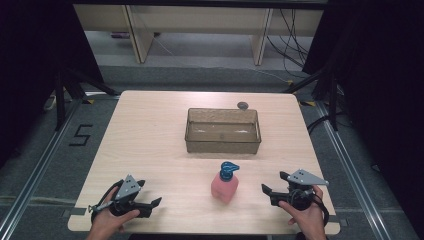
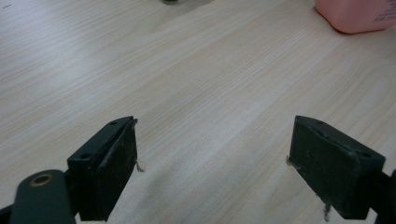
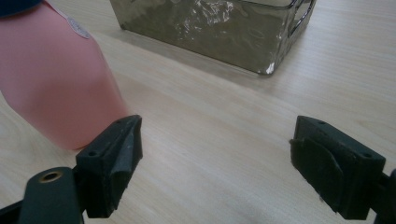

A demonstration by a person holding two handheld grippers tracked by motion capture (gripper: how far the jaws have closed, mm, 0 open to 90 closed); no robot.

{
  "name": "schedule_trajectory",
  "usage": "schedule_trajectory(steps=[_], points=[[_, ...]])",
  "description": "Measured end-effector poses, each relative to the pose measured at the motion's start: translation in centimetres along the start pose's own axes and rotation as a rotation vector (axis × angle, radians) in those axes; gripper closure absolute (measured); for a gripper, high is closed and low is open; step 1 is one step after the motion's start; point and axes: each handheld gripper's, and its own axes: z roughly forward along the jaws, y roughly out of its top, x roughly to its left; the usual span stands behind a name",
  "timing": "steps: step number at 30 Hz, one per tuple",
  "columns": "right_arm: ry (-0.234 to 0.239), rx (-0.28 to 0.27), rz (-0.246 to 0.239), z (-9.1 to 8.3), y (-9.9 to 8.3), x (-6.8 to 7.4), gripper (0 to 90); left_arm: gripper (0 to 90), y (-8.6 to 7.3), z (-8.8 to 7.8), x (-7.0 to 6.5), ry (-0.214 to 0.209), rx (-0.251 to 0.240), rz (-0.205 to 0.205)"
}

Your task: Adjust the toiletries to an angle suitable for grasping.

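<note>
A pink pump bottle [image 1: 225,186] with a blue pump head [image 1: 229,170] stands on the wooden table [image 1: 150,145], near its front edge. Behind it sits a clear, smoky rectangular bin [image 1: 223,131]. My left gripper [image 1: 149,194] rests at the front left, held by a hand, jaws wide apart with nothing between them [image 2: 212,163]. The bottle's base [image 2: 359,16] shows at the far upper right of the left gripper view. My right gripper [image 1: 274,184] stands open to the right of the bottle. In its own view [image 3: 215,163] the bottle [image 3: 56,88] is close by the left jaw, the bin [image 3: 219,28] beyond.
A small dark round object [image 1: 243,105] lies on the table just behind the bin. Dark curtains, tripod legs [image 1: 65,85] and cables [image 1: 295,40] surround the table. Bare wood lies between the grippers and the bin.
</note>
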Motion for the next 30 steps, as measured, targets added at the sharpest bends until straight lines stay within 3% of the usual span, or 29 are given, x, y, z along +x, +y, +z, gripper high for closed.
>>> schedule_trajectory(steps=[6, 9, 10, 11, 13, 15, 17, 18, 20, 21, 22, 25, 26, 28, 30], points=[[0.021, -0.019, -0.004, 0.0, 0.1, 0.2, 18.5, 14.9, 0.0, 0.0, 0.0, -0.001, 0.003, 0.003], [0.037, -0.034, 0.028, 0.2, 0.1, 0.6, 19.0, 14.9, 0.0, 0.1, -0.1, 0.004, -0.003, -0.009], [0.037, -0.035, 0.028, 0.2, 0.1, 0.6, 19.2, 14.9, 0.0, 0.1, 0.0, 0.008, -0.001, 0.007], [0.024, -0.033, -0.010, 0.1, 0.2, 0.4, 19.2, 14.9, 0.0, 0.1, 0.0, 0.005, -0.004, -0.003], [0.027, -0.041, -0.012, 0.1, 0.2, 0.4, 19.4, 14.9, 0.0, 0.1, 0.0, 0.002, 0.000, -0.004], [0.042, -0.036, 0.030, -0.1, 0.2, 0.8, 19.7, 14.9, 0.0, 0.1, 0.0, 0.003, 0.000, -0.005], [0.041, -0.043, 0.020, 0.0, 0.2, 0.8, 20.1, 14.9, -0.1, 0.2, -0.2, 0.003, -0.014, -0.024], [0.039, -0.050, -0.014, -0.1, 0.3, 0.7, 21.0, 14.9, -0.1, 0.2, -0.2, 0.004, -0.014, -0.025], [0.048, -0.053, -0.011, -0.2, 0.3, 0.9, 21.0, 14.9, 0.0, 0.0, 0.0, -0.001, 0.002, -0.002], [0.048, -0.057, -0.012, -0.2, 0.4, 1.0, 21.0, 14.9, 0.0, 0.0, 0.0, -0.001, 0.000, -0.002], [0.061, -0.058, -0.014, -0.2, 0.4, 1.3, 21.2, 14.9, 0.0, 0.1, -0.2, -0.001, -0.021, -0.030], [0.067, -0.071, -0.014, -0.2, 0.4, 1.5, 21.3, 14.9, 0.0, 0.1, -0.1, 0.001, -0.013, -0.017], [0.081, -0.075, 0.018, -0.1, 0.4, 1.9, 21.3, 14.9, 0.0, 0.0, 0.0, -0.002, -0.001, -0.004], [0.085, -0.071, -0.016, -0.3, 0.6, 2.0, 21.7, 14.9, 0.0, 0.0, 0.0, -0.002, 0.001, -0.002], [0.090, -0.080, -0.009, -0.3, 0.6, 2.2, 21.9, 14.9, 0.0, 0.1, -0.1, -0.003, -0.016, -0.023]])
